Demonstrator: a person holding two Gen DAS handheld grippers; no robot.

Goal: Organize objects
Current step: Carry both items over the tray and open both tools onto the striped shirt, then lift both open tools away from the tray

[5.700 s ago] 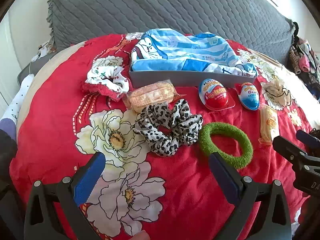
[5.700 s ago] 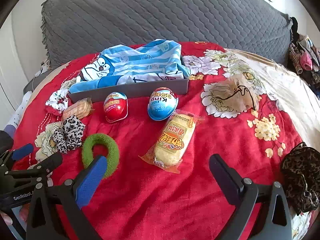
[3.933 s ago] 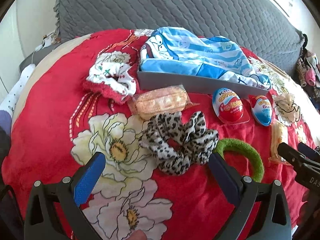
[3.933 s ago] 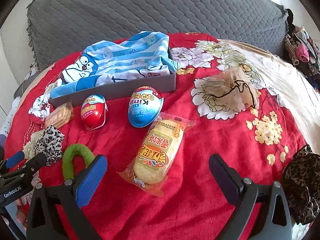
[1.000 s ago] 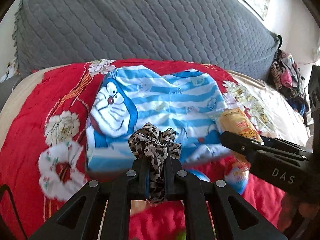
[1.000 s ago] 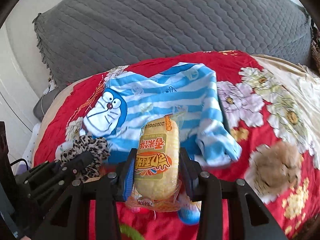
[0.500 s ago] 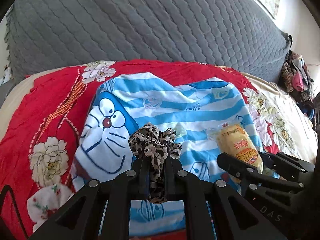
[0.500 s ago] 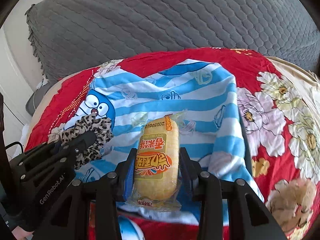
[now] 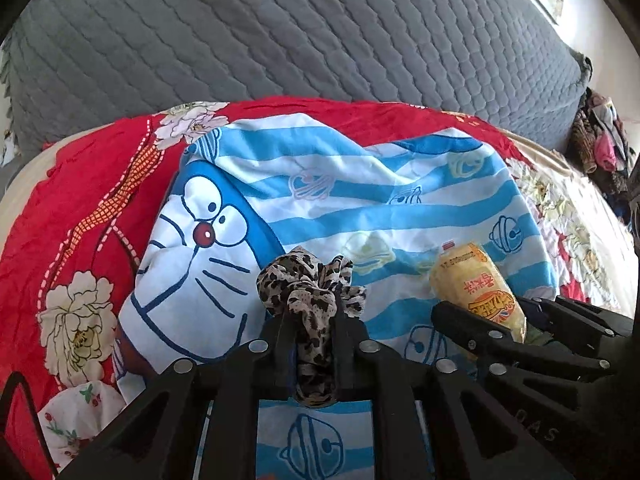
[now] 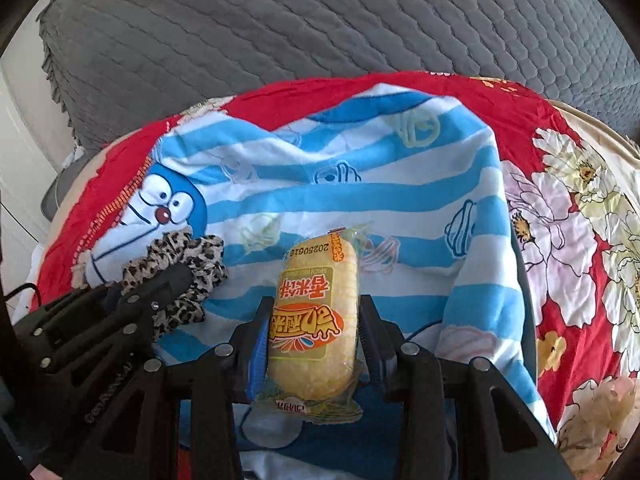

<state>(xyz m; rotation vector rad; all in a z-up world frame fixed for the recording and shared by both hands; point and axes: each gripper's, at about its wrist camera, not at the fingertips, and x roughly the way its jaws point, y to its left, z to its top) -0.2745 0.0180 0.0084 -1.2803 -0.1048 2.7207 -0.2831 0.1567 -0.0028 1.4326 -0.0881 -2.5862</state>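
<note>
Leopard scrunchie, left wrist view: leopard scrunchie (image 9: pixel 310 304) is pinched between the jaws of the left gripper (image 9: pixel 310 320), its ruffles bunched above the tips and a tail hanging below; it hangs over the blue-striped cartoon cloth (image 9: pixel 320 200) that lines the box, probably so it can drop straight in.
Left jaws: they have just been easing apart a little, yet the fabric looks gripped between the pads.
Left pose: gripper angled steeply down toward the cloth, above the cartoon face.
Neighbour, left wrist view: right gripper (image 9: pixel 516 332) sits just to the right, carrying the yellow snack pack (image 9: pixel 476 288).
Snack pack, right wrist view: yellow snack pack (image 10: pixel 316 320) is clamped across its width by the right gripper (image 10: pixel 316 328), long axis pointing away from the camera, over the striped cloth (image 10: pixel 360 184); gripping the narrow sides likely keeps the wrapper steady.
Right pose: tilted steeply down, side by side with the left gripper (image 10: pixel 160 284) and its scrunchie (image 10: pixel 180 260).
Setting: red floral bedspread (image 10: pixel 560 208) on a bed, grey quilted headboard (image 10: pixel 320 20) behind.
</note>
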